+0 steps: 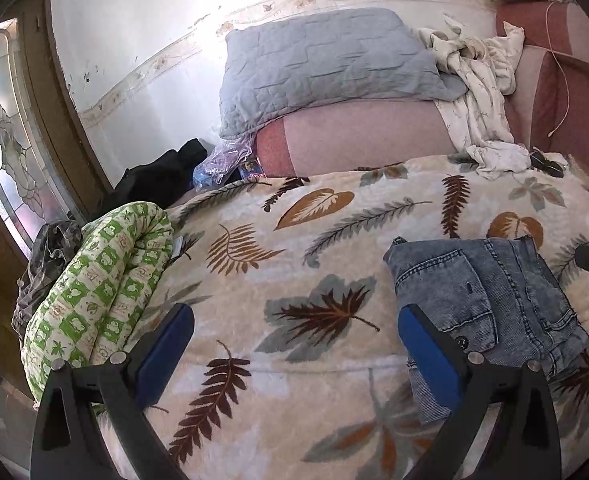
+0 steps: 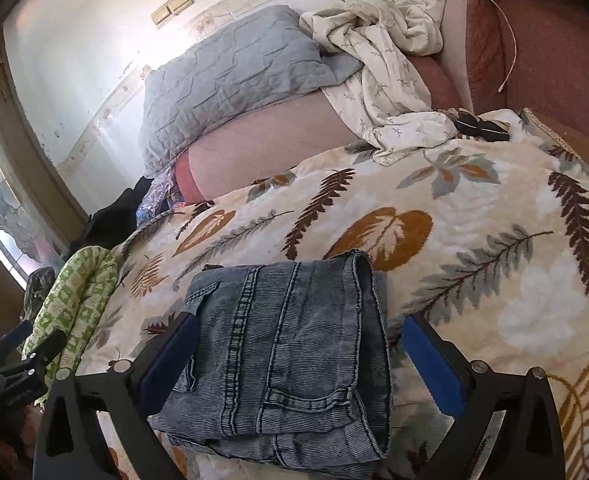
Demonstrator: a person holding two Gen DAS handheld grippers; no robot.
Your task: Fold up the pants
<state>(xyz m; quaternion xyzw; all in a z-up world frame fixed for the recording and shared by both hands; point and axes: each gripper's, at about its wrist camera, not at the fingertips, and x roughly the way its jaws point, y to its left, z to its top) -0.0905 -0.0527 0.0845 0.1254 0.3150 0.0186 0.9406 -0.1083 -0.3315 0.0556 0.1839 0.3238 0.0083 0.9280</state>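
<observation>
The blue denim pants point(image 2: 290, 352) lie folded into a compact stack on the leaf-patterned blanket point(image 2: 474, 248). They also show in the left wrist view point(image 1: 490, 304), at the right. My right gripper point(image 2: 294, 344) is open, its blue-padded jaws standing on either side of the folded pants, above them. My left gripper point(image 1: 294, 332) is open and empty over the blanket point(image 1: 294, 248), just left of the pants; its right finger overlaps their edge. The left gripper also shows at the far left of the right wrist view point(image 2: 18, 356).
A rolled green-and-white quilt point(image 1: 102, 288) lies at the blanket's left edge. A grey quilted pillow point(image 1: 318, 68) and a crumpled white cloth point(image 1: 482, 92) rest on the pink couch back point(image 1: 374, 132). Dark clothes point(image 1: 162, 176) lie by the wall. A door point(image 1: 10, 128) is left.
</observation>
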